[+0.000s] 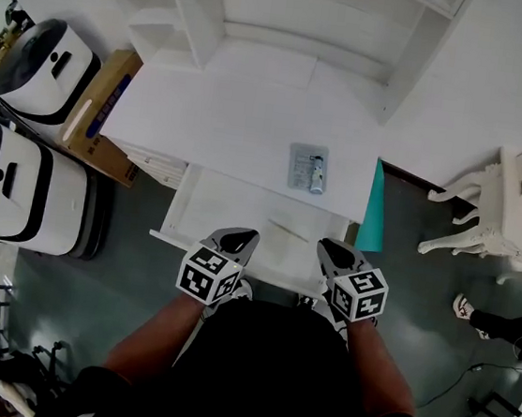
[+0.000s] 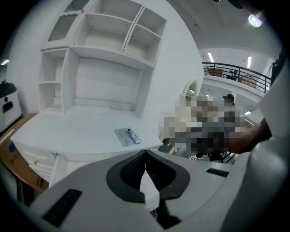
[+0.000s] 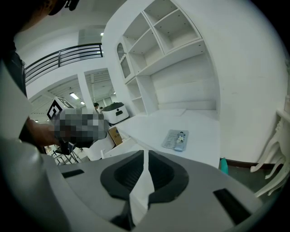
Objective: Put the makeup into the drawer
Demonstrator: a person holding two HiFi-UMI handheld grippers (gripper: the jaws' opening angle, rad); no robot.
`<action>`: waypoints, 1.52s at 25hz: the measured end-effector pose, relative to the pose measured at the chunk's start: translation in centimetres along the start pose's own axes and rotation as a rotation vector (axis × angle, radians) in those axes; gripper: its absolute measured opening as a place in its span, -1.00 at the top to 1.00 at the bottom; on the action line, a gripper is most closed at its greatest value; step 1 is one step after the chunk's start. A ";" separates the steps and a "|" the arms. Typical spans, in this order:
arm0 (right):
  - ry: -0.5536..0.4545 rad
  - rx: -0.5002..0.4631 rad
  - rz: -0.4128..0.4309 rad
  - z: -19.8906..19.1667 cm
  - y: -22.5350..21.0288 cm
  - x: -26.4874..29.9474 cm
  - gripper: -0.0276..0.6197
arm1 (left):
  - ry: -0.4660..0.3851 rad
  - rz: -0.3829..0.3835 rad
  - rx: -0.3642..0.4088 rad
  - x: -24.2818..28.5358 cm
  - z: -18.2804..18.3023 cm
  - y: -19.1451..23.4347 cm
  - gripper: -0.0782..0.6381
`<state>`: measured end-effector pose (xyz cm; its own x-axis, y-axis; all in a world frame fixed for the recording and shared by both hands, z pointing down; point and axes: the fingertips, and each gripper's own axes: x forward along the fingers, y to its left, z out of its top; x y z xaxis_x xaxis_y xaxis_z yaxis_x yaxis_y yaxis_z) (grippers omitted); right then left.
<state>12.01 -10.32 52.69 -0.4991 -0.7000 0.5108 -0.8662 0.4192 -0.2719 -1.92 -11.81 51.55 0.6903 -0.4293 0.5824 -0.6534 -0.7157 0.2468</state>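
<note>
The makeup, a flat clear pack with a small tube in it, lies on the white desk top near its front edge. It also shows as the makeup and the makeup in the two gripper views. Below the desk's front edge a white drawer stands pulled out. My left gripper and right gripper hover side by side over the drawer's near edge, well short of the pack. Both have their jaws together with nothing between them.
White shelves rise at the back of the desk. Two white machines and a cardboard box stand at the left. A teal object leans by the desk's right side, with white ornate furniture and a person's foot further right.
</note>
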 end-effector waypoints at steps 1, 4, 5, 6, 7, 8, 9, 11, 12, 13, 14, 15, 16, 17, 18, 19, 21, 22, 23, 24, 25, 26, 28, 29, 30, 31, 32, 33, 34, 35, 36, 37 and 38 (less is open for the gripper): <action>0.000 -0.001 0.001 0.0 0.0 0.1 0.77 | 0.002 0.004 -0.009 0.1 -0.1 0.1 0.75; 0.007 -0.010 0.005 -0.1 0.1 0.3 0.77 | 0.023 0.014 -0.018 0.1 -0.6 0.3 0.75; 0.011 -0.011 0.004 -0.2 0.0 0.3 0.77 | 0.031 0.016 -0.021 0.1 -0.7 0.3 0.75; 0.016 -0.010 0.001 -0.2 -0.2 0.3 0.77 | 0.037 0.017 -0.024 0.2 -0.8 0.4 0.75; 0.020 -0.009 -0.002 -0.3 -0.5 0.3 0.77 | 0.041 0.017 -0.027 0.2 -0.9 0.5 0.75; 0.024 -0.009 -0.004 -0.4 -0.7 0.3 0.77 | 0.044 0.017 -0.029 0.3 -0.9 0.6 0.75; 0.027 -0.011 -0.007 -0.4 -0.9 0.4 0.77 | 0.045 0.018 -0.031 0.3 -0.9 0.7 0.75; 0.032 -0.017 -0.007 -0.5 -1.1 0.6 0.77 | 0.045 0.022 -0.033 0.2 -0.9 0.9 0.75; 0.035 -0.021 -0.007 -0.5 -1.1 0.7 0.77 | 0.043 0.025 -0.035 0.1 -1.0 0.9 0.75; 0.038 -0.025 -0.007 -0.4 -1.2 0.9 0.77 | 0.041 0.029 -0.035 0.1 -0.9 1.0 0.75; 0.039 -0.028 -0.006 -0.4 -1.3 1.1 0.77 | 0.039 0.037 -0.029 0.0 -0.9 1.1 0.75; 0.039 -0.031 -0.006 -0.3 -1.4 1.4 0.77 | 0.037 0.047 -0.016 -0.1 -0.8 1.3 0.75; 0.038 -0.034 -0.007 -0.2 -1.5 1.8 0.77 | 0.037 0.059 0.002 -0.1 -0.7 1.4 0.75; 0.037 -0.035 -0.009 -0.1 -1.7 2.1 0.77 | 0.037 0.069 0.018 -0.1 -0.7 1.5 0.75; 0.036 -0.037 -0.012 0.0 -1.9 2.5 0.77 | 0.037 0.075 0.028 -0.2 -0.7 1.5 0.75; 0.036 -0.037 -0.016 0.1 -2.1 2.9 0.77 | 0.035 0.078 0.029 -0.1 -0.8 1.6 0.75; 0.036 -0.039 -0.027 0.3 -2.6 3.7 0.77 | 0.029 0.081 0.018 -0.2 -0.8 2.0 0.75; 0.037 -0.042 -0.034 0.5 -2.9 4.1 0.77 | 0.027 0.084 0.010 -0.2 -0.8 2.2 0.75; 0.037 -0.044 -0.041 0.6 -3.2 4.4 0.77 | 0.027 0.087 0.003 -0.3 -0.8 2.5 0.75; 0.037 -0.046 -0.049 0.7 -3.6 4.8 0.77 | 0.027 0.091 -0.004 -0.3 -0.9 2.8 0.75; 0.038 -0.047 -0.056 0.9 -4.0 5.1 0.77 | 0.029 0.094 -0.011 -0.3 -1.0 3.0 0.75; 0.040 -0.047 -0.063 0.9 -4.4 5.3 0.77 | 0.030 0.098 -0.018 -0.4 -1.1 3.2 0.75; 0.041 -0.048 -0.078 1.2 -5.2 5.9 0.77 | 0.029 0.104 -0.031 -0.5 -1.3 3.5 0.75; 0.038 -0.048 -0.085 1.5 -5.6 6.3 0.77 | 0.028 0.107 -0.036 -0.6 -1.3 3.7 0.75; 0.033 -0.050 -0.092 1.9 -6.0 6.7 0.77 | 0.027 0.110 -0.041 -0.6 -1.4 3.8 0.75; 0.025 -0.054 -0.099 2.3 -6.4 7.2 0.77 | 0.028 0.113 -0.045 -0.7 -1.4 4.0 0.75; 0.019 -0.058 -0.106 2.7 -6.8 7.7 0.77 | 0.029 0.116 -0.050 -0.7 -1.5 4.1 0.75; 0.015 -0.063 -0.112 3.0 -7.1 8.3 0.77 | 0.031 0.119 -0.054 -0.7 -1.7 4.2 0.75; 0.016 -0.067 -0.118 3.2 -7.5 9.0 0.77 | 0.034 0.121 -0.059 -0.7 -1.9 4.3 0.75; 0.020 -0.069 -0.123 3.4 -7.9 9.6 0.77 | 0.038 0.123 -0.065 -0.7 -2.1 4.3 0.75; 0.026 -0.070 -0.129 3.4 -8.3 10.2 0.77 | 0.041 0.125 -0.071 -0.7 -2.3 4.3 0.75; 0.033 -0.070 -0.134 3.4 -8.7 10.8 0.77 | 0.043 0.126 -0.076 -0.8 -2.4 4.3 0.75; 0.040 -0.070 -0.139 3.5 -9.0 11.3 0.77 | 0.044 0.128 -0.081 -0.8 -2.5 4.3 0.75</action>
<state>14.05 -24.00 58.09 -0.3724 -0.7308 0.5721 -0.9222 0.3605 -0.1398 -6.10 -13.18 54.07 0.5863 -0.4886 0.6462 -0.7595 -0.6090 0.2286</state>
